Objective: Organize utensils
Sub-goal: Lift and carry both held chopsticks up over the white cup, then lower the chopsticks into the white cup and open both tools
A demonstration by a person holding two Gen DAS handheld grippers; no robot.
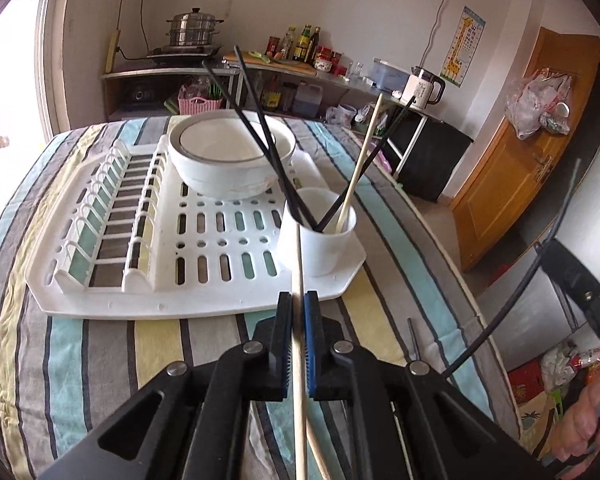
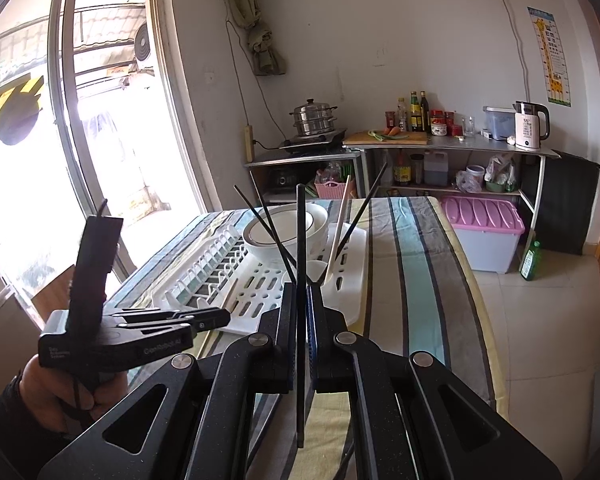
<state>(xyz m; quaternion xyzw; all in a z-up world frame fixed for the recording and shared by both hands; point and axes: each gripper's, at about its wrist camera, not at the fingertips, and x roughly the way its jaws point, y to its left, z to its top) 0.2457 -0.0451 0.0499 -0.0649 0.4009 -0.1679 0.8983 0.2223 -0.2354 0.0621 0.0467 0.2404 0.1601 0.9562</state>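
Observation:
My left gripper is shut on a light wooden chopstick whose tip points at the white cup. The cup stands on the white dish rack and holds three black chopsticks and one wooden chopstick. My right gripper is shut on a black chopstick, held upright in front of the cup. The left gripper also shows in the right wrist view, left of the rack.
White bowls sit stacked on the rack behind the cup. The rack lies on a striped tablecloth. A kitchen counter with pot, bottles and kettle stands beyond. A pink-lidded bin is on the floor to the right.

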